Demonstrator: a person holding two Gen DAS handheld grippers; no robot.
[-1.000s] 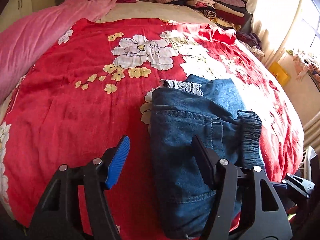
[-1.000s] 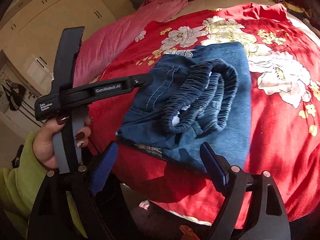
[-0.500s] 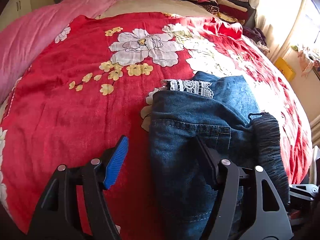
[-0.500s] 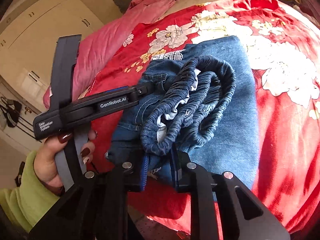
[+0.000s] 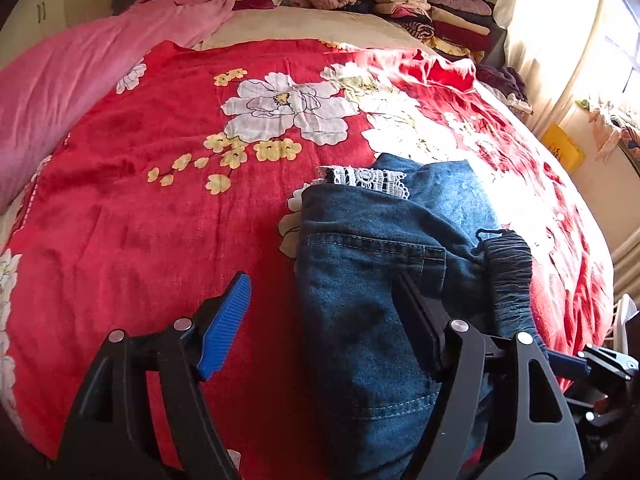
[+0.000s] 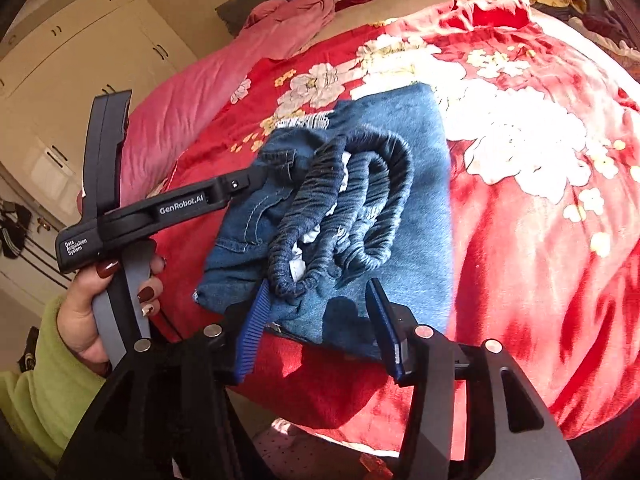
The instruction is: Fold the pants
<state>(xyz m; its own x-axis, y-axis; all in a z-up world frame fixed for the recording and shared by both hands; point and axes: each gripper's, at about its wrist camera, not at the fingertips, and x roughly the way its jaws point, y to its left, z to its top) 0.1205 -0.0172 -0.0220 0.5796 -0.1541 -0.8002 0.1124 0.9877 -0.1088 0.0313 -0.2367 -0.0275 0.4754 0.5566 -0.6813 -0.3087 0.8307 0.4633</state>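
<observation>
the pants (image 6: 400,208) lie folded in a compact bundle near the bed's (image 5: 140,240) front edge, waistband bunched on top. left gripper (image 5: 320,320) and right gripper (image 6: 316,320) jaws gape wide, holding nothing. folding looks nearly done; only tidying remains.

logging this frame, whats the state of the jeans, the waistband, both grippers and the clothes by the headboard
jeans: folded, lying on the red blanket
elastic waistband: bunched on top
left gripper: open, one finger on the denim
right gripper: open, at the jeans' near edge
clothes at headboard: stacked
</observation>
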